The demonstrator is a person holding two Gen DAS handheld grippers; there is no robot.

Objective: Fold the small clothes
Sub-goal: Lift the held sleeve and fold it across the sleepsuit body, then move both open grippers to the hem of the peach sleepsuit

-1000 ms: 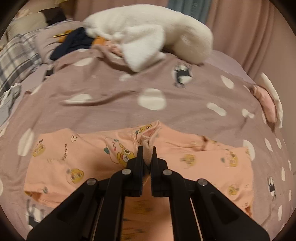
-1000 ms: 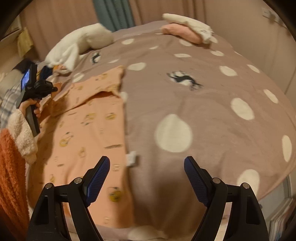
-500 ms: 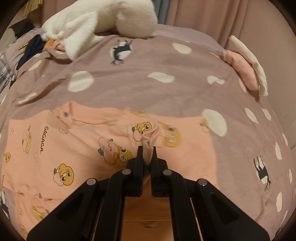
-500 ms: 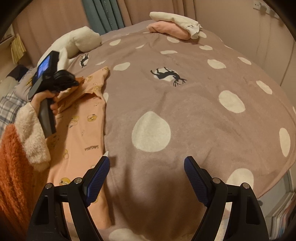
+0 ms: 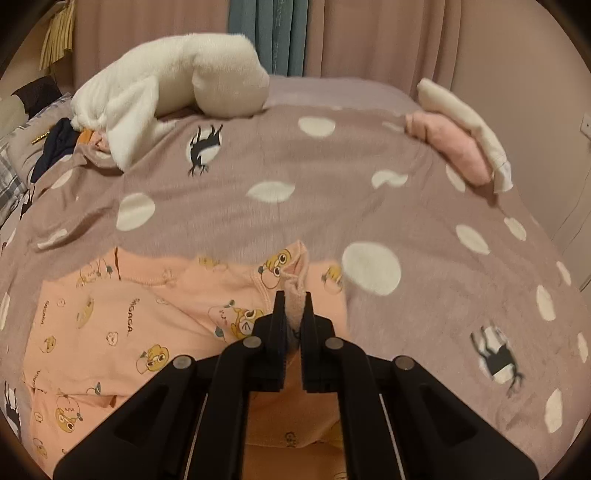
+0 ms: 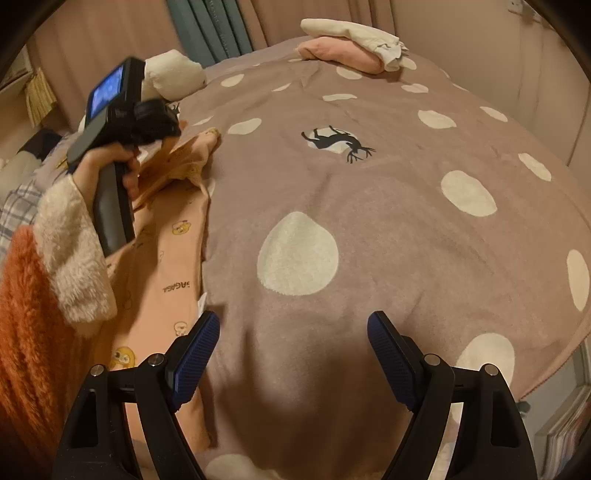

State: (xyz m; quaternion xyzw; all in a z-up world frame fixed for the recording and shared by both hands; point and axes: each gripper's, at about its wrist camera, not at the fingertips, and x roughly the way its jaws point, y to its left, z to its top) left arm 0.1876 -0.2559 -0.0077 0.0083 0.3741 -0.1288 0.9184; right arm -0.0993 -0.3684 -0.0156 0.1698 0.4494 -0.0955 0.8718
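Dim warm light; pink curtains (image 5: 369,37) and a teal curtain (image 5: 267,35) behind the bed (image 5: 332,92).

A mauve blanket (image 5: 332,206) with white spots and black deer prints covers the bed. At eleven o'clock in the left wrist view lies a white plush toy (image 5: 173,88), with dark clothes (image 5: 55,147) heaped at ten. Teal curtains (image 5: 267,35) hang at twelve, flanked by pink drapes (image 5: 369,37). Books (image 6: 565,435) stand at four in the right wrist view.
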